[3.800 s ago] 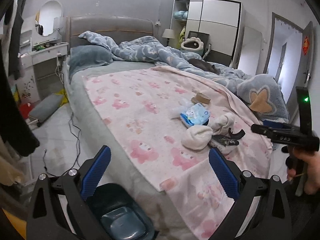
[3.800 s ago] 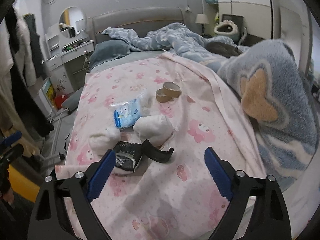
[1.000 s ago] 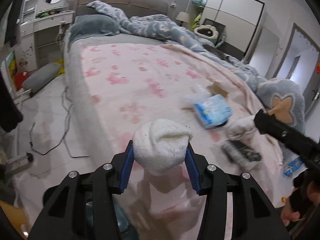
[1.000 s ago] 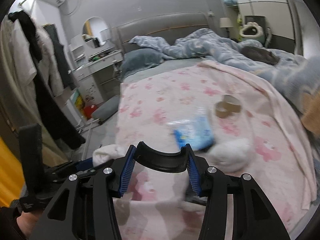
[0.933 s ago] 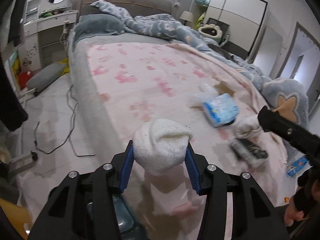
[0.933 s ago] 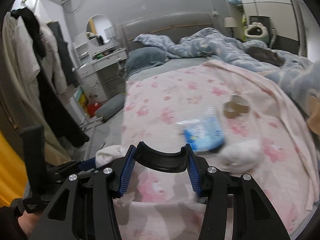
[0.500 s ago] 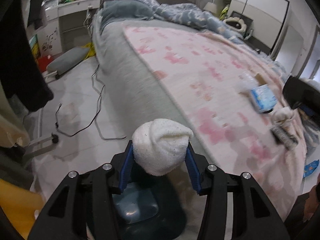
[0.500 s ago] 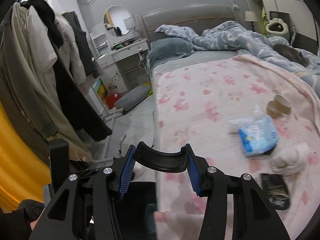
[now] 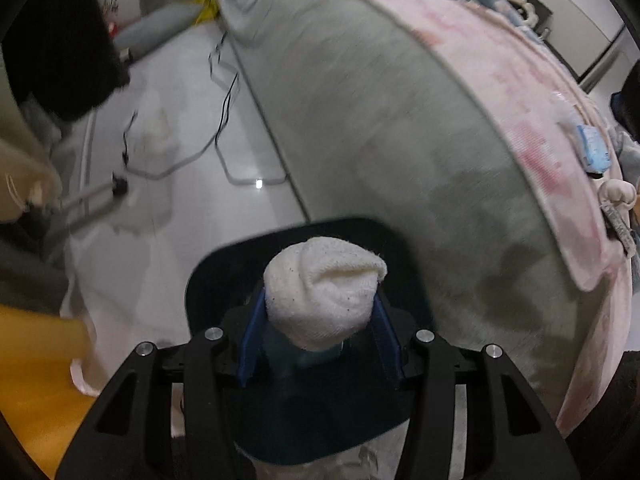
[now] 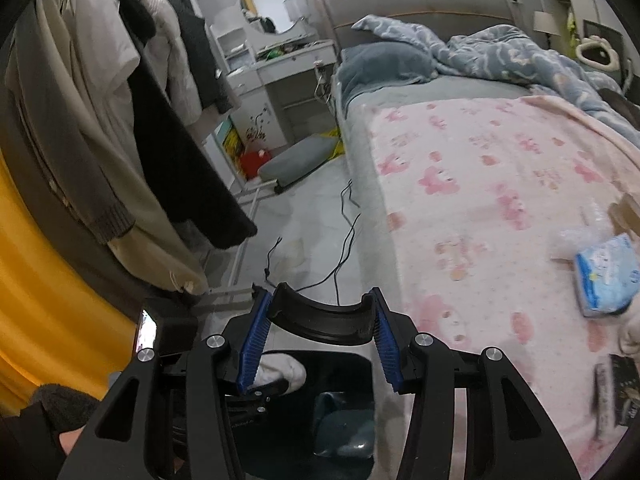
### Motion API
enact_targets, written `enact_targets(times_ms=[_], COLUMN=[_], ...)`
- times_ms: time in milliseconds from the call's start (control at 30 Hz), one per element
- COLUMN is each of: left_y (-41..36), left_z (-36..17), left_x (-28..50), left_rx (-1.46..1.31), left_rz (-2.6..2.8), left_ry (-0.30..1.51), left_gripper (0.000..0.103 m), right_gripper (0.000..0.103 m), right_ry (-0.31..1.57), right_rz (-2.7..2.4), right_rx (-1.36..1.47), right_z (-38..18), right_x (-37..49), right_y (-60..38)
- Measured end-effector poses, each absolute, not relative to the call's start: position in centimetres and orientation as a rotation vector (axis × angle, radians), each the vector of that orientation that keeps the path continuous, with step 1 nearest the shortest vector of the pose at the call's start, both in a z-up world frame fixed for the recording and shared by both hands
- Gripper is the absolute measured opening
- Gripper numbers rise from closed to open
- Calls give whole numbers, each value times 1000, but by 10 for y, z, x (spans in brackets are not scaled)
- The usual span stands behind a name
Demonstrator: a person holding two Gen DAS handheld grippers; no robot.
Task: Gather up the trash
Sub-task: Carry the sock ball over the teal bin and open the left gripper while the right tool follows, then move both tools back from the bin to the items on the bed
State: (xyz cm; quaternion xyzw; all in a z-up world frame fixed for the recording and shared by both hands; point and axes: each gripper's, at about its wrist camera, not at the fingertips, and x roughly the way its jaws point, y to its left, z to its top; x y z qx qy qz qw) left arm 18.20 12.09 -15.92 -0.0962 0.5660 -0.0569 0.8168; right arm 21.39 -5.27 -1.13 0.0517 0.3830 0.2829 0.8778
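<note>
My left gripper [image 9: 318, 318] is shut on a white balled-up sock [image 9: 324, 294] and holds it right above the open dark trash bin [image 9: 208, 280] on the floor beside the bed. My right gripper [image 10: 318, 332] is shut on a curved black plastic piece [image 10: 320, 318] and hovers over the same bin [image 10: 348, 364]; the sock and left gripper show below it [image 10: 280, 372]. On the pink blanket lie a blue tissue pack [image 10: 608, 276], a black wrapper [image 10: 616, 396] and another white sock [image 9: 618, 192].
The bed's grey side [image 9: 380, 120] stands right of the bin. Black cables [image 10: 344, 240] trail on the tiled floor. Hanging clothes [image 10: 120, 120] and a yellow curtain [image 10: 48, 300] are at the left. A white dresser [image 10: 280, 64] stands at the back.
Both grippers have swung left and down from the bed to the bin. The left still holds the sock, the right still holds the black piece.
</note>
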Motion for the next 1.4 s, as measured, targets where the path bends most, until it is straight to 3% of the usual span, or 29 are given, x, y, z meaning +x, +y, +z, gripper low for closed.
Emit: enact_targets(times_ms=[167, 333, 433, 1400], left_y=[129, 133, 139, 153], left_z=[-173, -173, -165, -24], left_x=[175, 167, 162, 132], left_rx=[-229, -206, -207, -113], left_rz=[-141, -142, -148, -94], left_ry=[1297, 1310, 1288, 734], left_gripper=[59, 80, 85, 86], right_gripper=[50, 50, 50, 50], right_ry=[846, 885, 910, 1214], right_rz=[604, 608, 610, 632], right_rx=[74, 45, 40, -163], right_z=[-27, -41, -49, -163], right_x=[217, 220, 222, 214], right_y=[-34, -23, -18, 39])
